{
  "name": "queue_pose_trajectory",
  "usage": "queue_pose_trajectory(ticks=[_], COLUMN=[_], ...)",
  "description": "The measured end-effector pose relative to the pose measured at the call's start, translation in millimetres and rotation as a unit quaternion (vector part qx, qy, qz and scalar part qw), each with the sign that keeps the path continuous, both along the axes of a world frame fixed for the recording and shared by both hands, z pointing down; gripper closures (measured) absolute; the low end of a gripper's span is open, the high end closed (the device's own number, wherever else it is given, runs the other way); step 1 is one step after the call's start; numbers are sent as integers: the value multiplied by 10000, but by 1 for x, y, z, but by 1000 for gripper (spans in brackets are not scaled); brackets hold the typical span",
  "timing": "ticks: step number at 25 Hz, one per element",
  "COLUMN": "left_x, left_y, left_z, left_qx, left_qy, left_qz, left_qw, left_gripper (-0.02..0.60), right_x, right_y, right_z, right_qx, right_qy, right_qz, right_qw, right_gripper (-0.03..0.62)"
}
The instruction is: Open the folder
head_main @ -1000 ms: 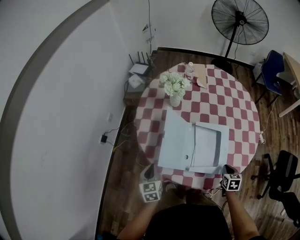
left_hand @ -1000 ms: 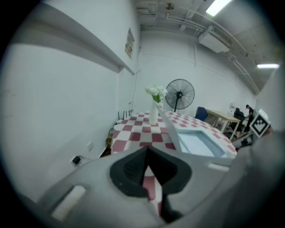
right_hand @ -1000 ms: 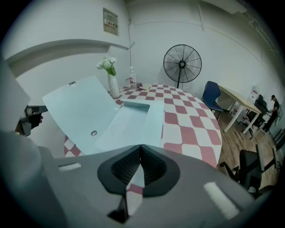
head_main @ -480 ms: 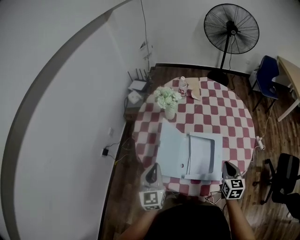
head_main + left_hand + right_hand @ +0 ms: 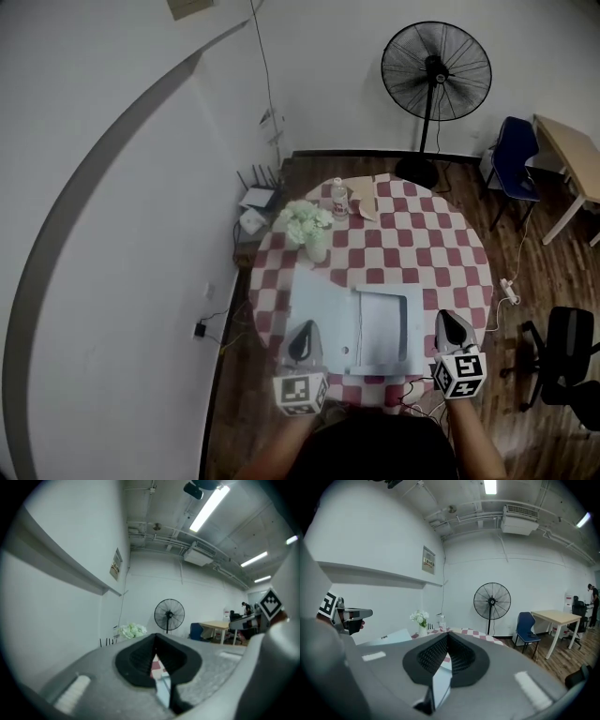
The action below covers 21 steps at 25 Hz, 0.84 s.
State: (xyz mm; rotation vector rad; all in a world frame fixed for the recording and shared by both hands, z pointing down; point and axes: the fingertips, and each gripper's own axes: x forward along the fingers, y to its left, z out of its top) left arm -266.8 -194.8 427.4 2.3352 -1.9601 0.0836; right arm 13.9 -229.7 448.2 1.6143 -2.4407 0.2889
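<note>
The pale blue folder (image 5: 323,314) lies spread open on the round table with the red-and-white checked cloth (image 5: 441,248), a white sheet (image 5: 382,326) on its right half. My left gripper (image 5: 303,328) hangs shut above the table's near edge, by the folder's left front corner. My right gripper (image 5: 452,321) is shut too, just right of the folder. Neither holds anything. In the left gripper view the black pads (image 5: 140,656) meet, with checked cloth behind the seam. In the right gripper view the pads (image 5: 461,656) are closed, and the folder (image 5: 393,636) shows low at the left.
A vase of white flowers (image 5: 307,227), a bottle (image 5: 338,199) and a brown paper (image 5: 366,208) stand at the table's far side. A standing fan (image 5: 436,73), a blue chair (image 5: 513,150), a wooden desk (image 5: 567,155), an office chair (image 5: 567,356) and floor routers (image 5: 253,202) surround it.
Both grippers have risen from below the table's near edge to beside the folder, staying shut. The folder lies open as before.
</note>
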Motion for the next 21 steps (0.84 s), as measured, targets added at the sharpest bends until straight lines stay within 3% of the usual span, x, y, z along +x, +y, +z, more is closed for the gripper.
queue_pose_trajectory(ticks=[21], left_x=[24], left_y=[-9], left_z=[4], left_qx=[-167], left_qy=[-59], left_qz=[-147], left_qw=[9997], left_gripper=[578], right_x=[14], right_y=[-13], right_z=[-13], right_qx=[184], right_qy=[-26], right_qz=[-212], right_qw=[9996], right_gripper=[592])
